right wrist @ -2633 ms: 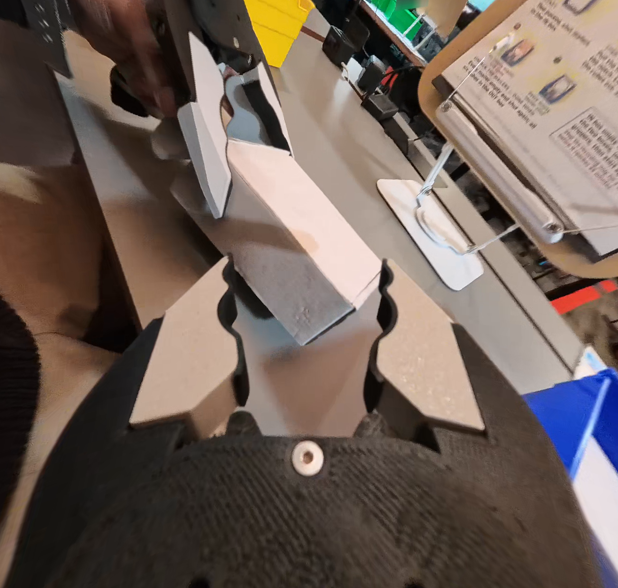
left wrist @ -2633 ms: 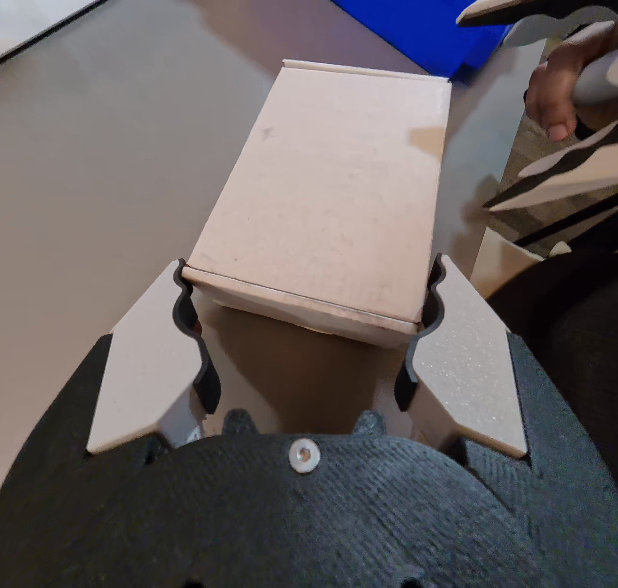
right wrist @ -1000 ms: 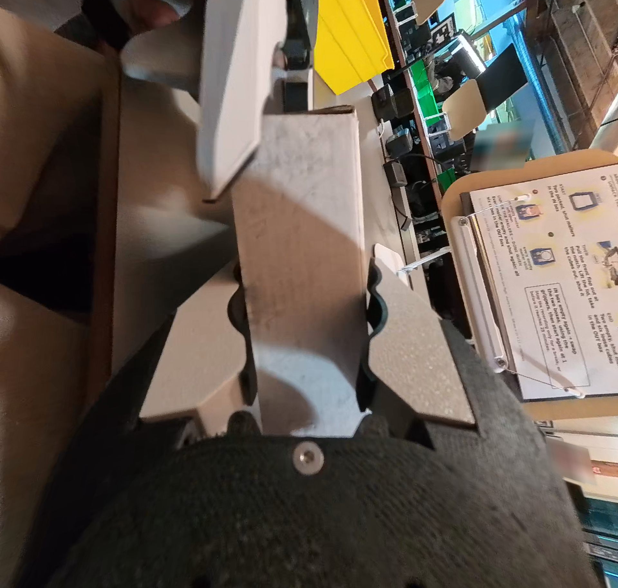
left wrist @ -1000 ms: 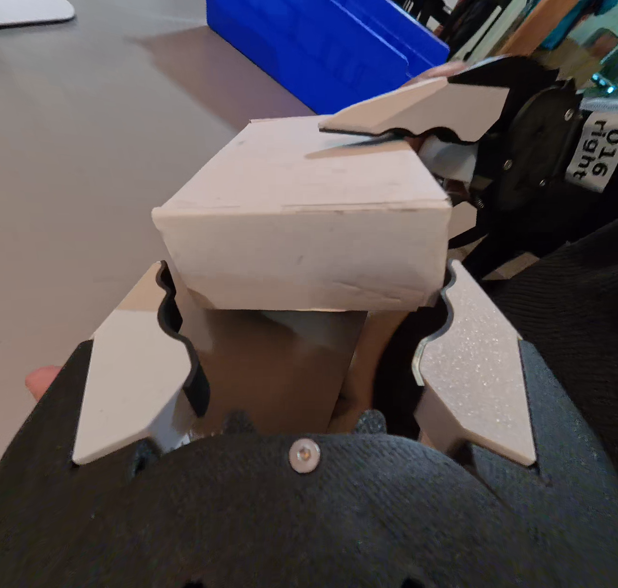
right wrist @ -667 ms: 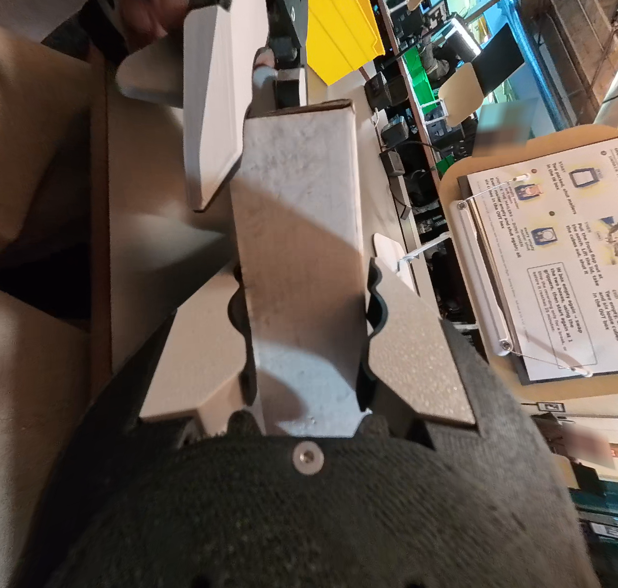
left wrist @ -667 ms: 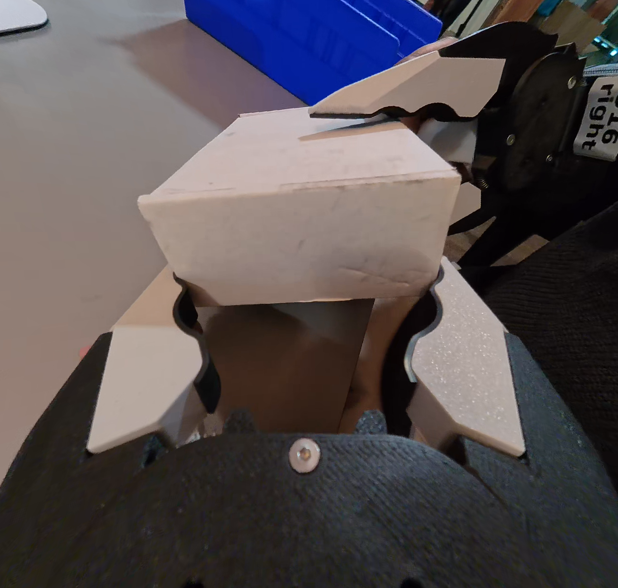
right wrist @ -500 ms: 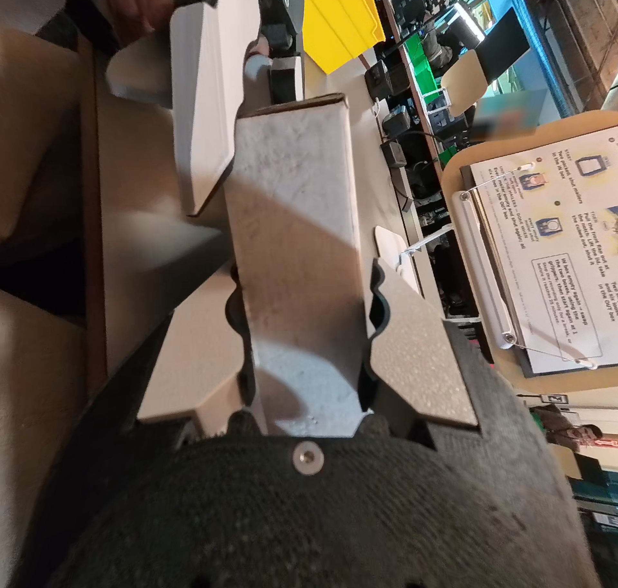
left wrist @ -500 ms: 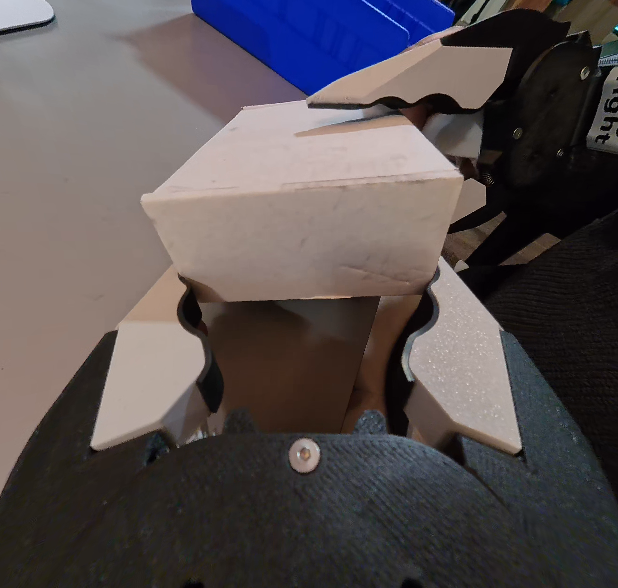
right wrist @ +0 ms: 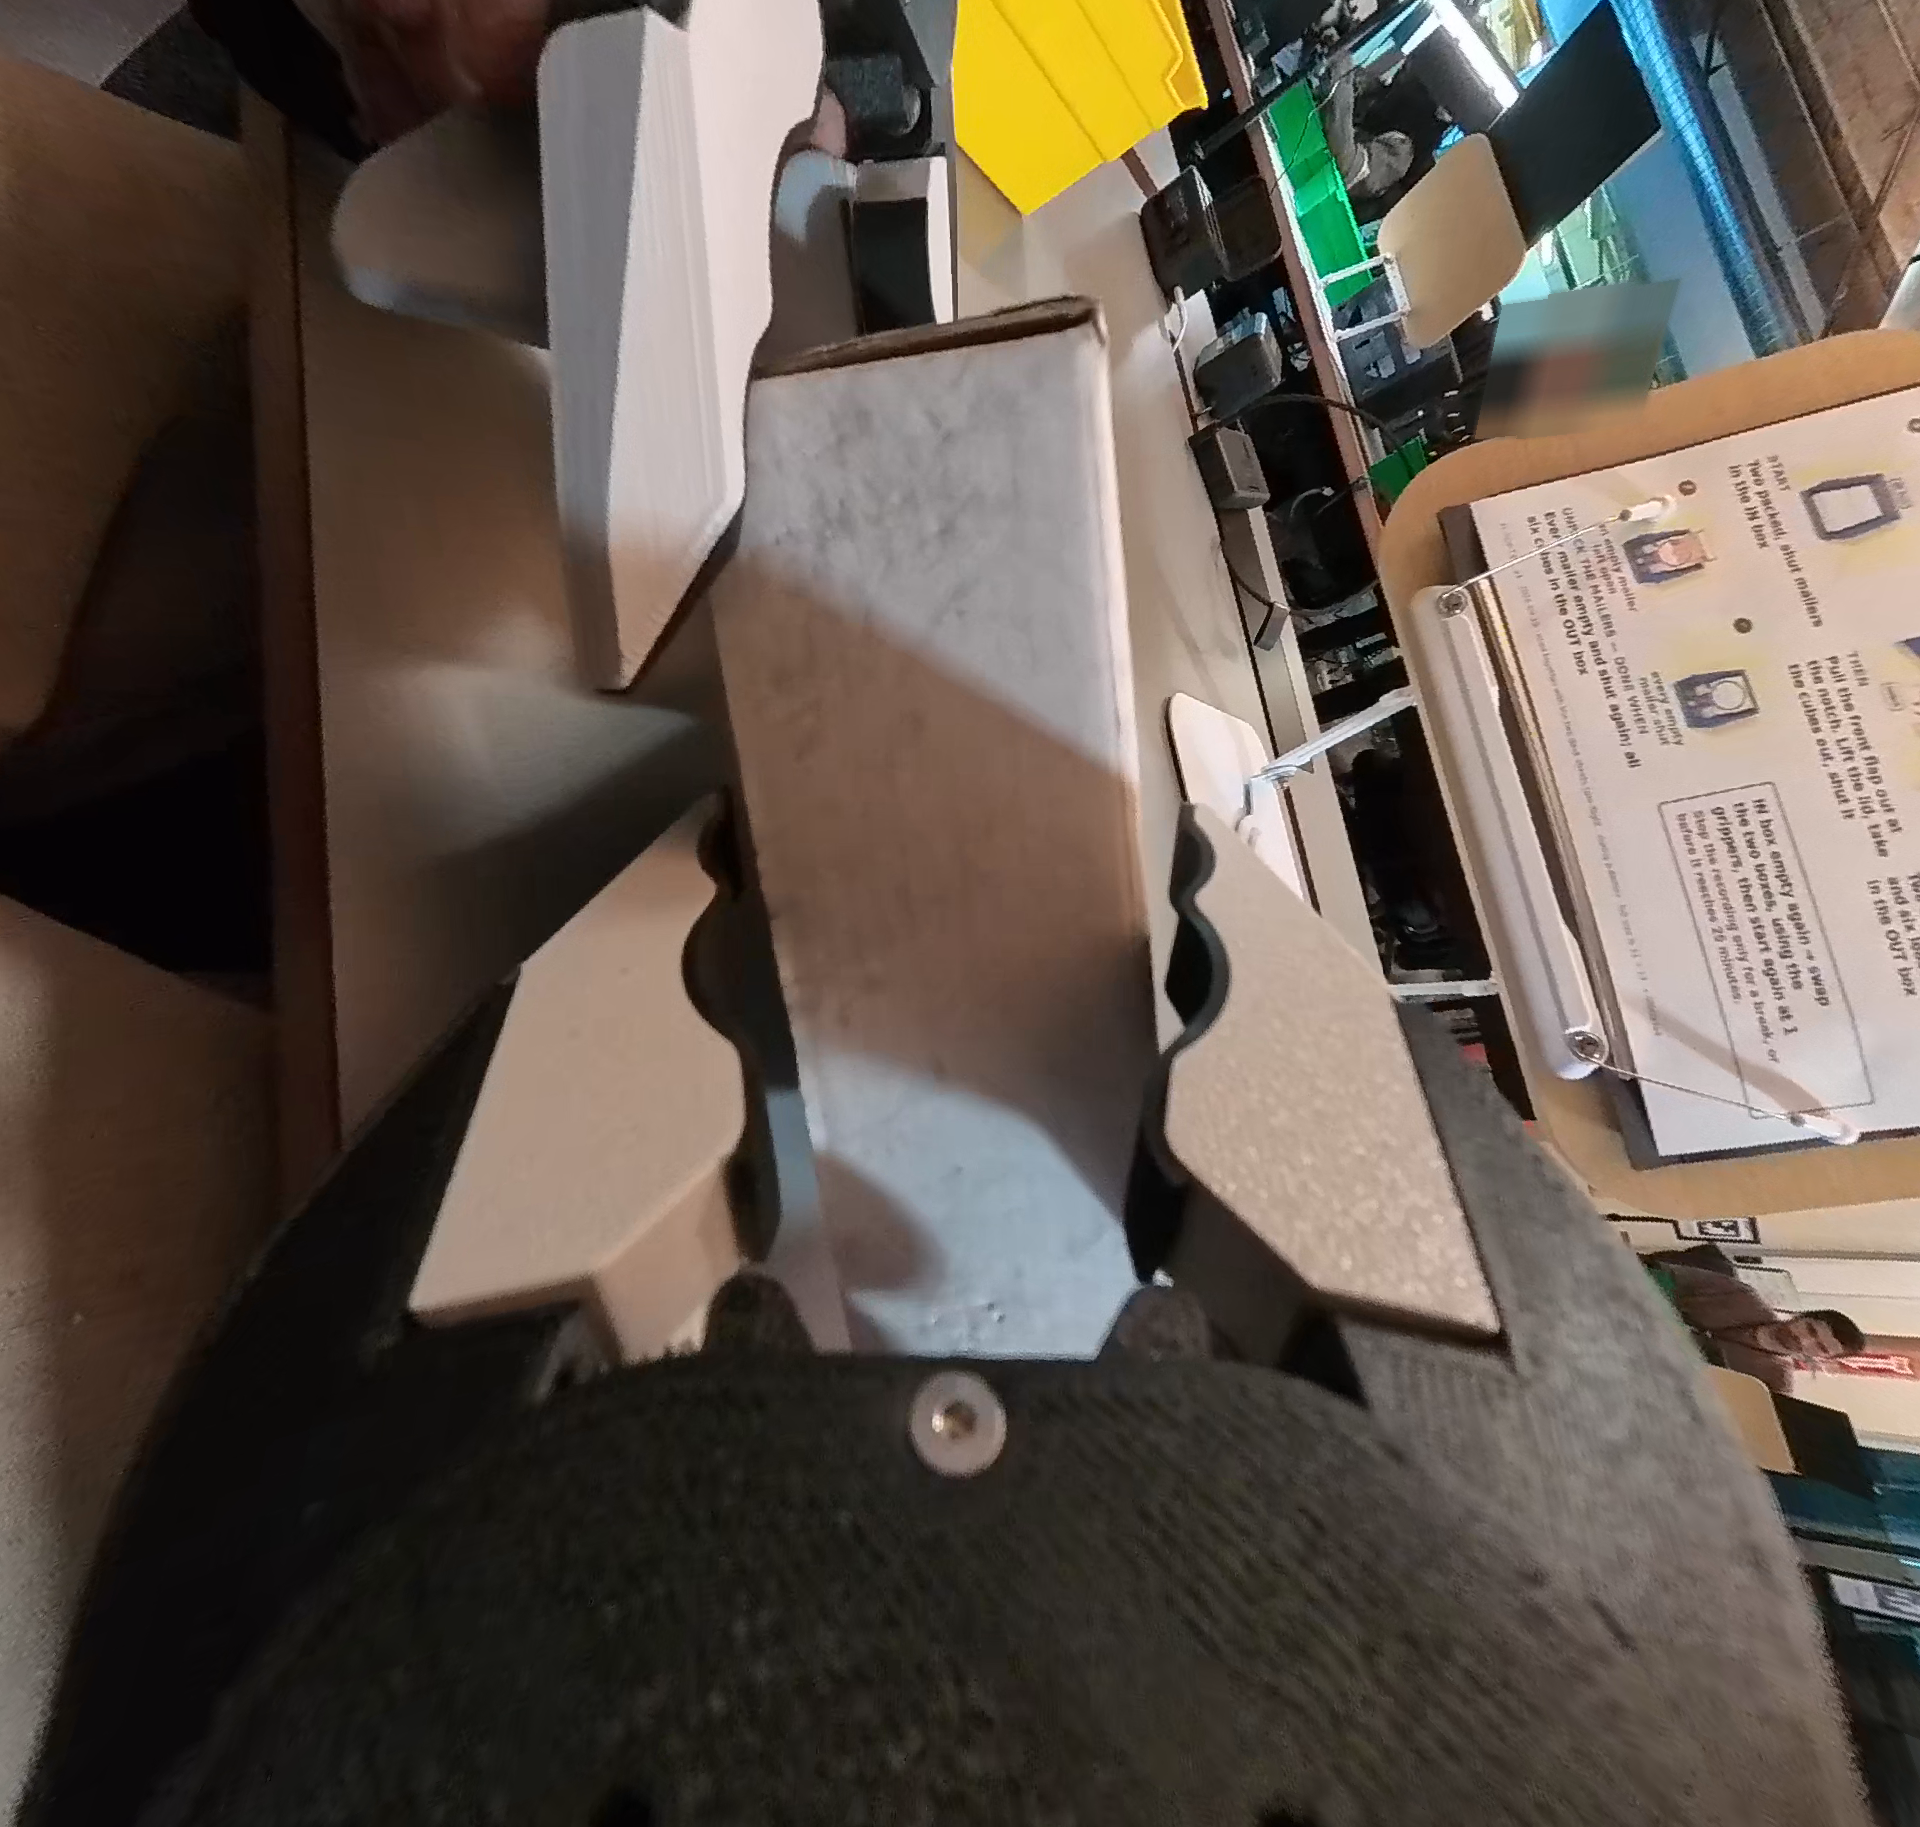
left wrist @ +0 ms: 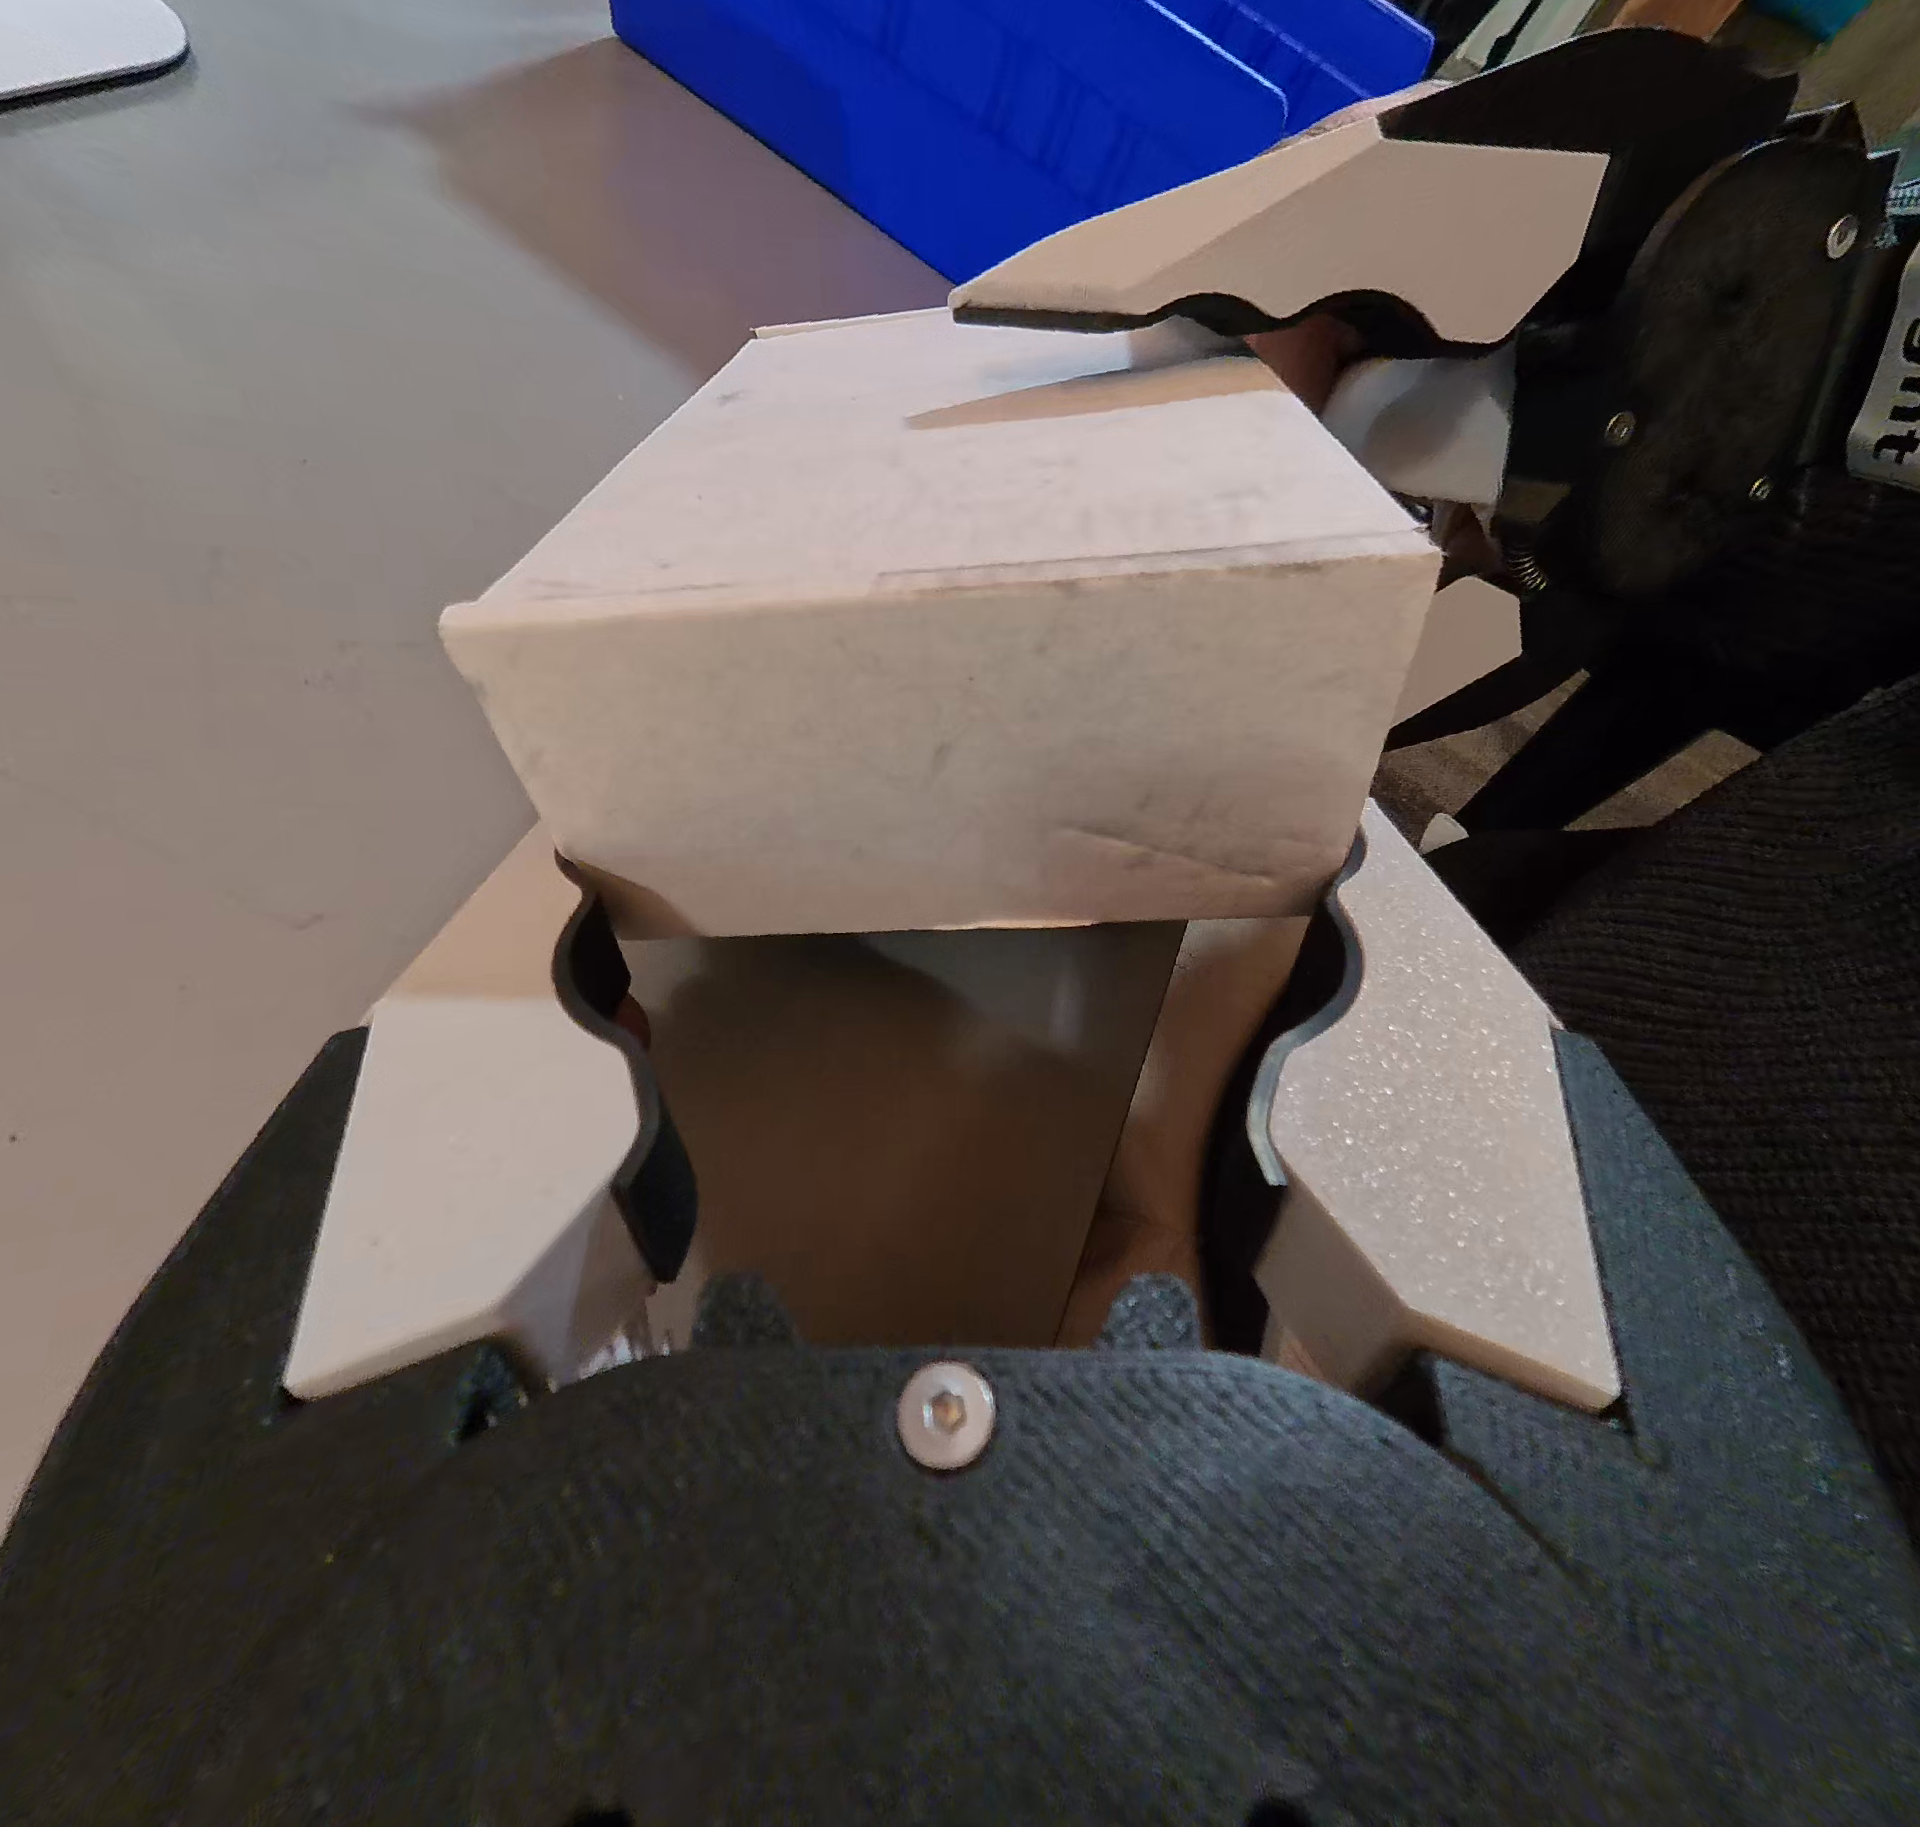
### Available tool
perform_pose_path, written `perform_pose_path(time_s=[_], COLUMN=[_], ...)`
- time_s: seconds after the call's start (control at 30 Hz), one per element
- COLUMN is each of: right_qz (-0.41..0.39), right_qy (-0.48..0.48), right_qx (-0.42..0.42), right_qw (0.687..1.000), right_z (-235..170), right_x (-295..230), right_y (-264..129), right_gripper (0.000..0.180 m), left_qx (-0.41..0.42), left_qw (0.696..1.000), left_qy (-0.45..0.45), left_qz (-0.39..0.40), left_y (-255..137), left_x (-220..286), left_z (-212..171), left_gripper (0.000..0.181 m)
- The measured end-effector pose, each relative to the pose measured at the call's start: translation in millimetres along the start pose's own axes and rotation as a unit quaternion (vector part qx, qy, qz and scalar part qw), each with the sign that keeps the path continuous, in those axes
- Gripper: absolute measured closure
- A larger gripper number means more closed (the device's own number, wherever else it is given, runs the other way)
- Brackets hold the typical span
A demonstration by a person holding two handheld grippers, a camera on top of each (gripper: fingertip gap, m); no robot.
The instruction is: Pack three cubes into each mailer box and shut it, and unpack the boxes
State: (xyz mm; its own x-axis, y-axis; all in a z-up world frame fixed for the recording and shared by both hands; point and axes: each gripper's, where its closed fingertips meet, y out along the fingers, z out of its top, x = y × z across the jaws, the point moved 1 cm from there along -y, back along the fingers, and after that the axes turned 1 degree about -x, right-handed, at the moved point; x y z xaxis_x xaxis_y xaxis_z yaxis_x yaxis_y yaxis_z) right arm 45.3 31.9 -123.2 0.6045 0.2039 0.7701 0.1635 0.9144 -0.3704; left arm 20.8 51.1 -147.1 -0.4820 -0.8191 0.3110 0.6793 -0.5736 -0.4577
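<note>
A shut white mailer box (left wrist: 935,572) is held off the grey table (left wrist: 239,447) by both grippers. My left gripper (left wrist: 956,873) is shut on the box's near end, with its fingertips at the lower corners. My right gripper's upper finger (left wrist: 1299,229) lies on the box's top at the far right. In the right wrist view the box (right wrist: 935,738) sits deep between the fingers of my right gripper (right wrist: 945,904), which is shut on it. The left gripper's finger (right wrist: 644,406) presses the box's far end. No cubes are in view.
A blue bin (left wrist: 987,104) stands at the back of the table. A white stand base (left wrist: 62,21) lies at the far left. A yellow bin (right wrist: 1060,42) and an instruction sheet on a board (right wrist: 1683,790) show beyond. The table edge and a person's dark clothing (left wrist: 1714,998) are on the right. There is about 4 centimetres between the tips of the two grippers.
The box has left the table and been tipped up. My right gripper has closed on it. Over the last second both grippers and the box have shifted only slightly.
</note>
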Motion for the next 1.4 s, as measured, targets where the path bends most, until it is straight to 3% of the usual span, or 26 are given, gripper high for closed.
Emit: perform_pose_path(time_s=[0.93,1.4], right_qz=[0.005,0.016], right_qy=[-0.004,0.000], right_qx=[-0.025,-0.047], right_qw=[1.000,0.999], right_z=[-9,-17], right_x=[-4,-6], right_y=[5,7], right_gripper=[0.102,0.092], left_qx=[-0.007,-0.012], left_qw=[0.999,0.999], left_qy=[0.036,0.039], left_qz=[0.022,0.029], left_y=[0,2], left_x=[-1,0], left_z=[-1,-1], left_gripper=[0.049,0.049])
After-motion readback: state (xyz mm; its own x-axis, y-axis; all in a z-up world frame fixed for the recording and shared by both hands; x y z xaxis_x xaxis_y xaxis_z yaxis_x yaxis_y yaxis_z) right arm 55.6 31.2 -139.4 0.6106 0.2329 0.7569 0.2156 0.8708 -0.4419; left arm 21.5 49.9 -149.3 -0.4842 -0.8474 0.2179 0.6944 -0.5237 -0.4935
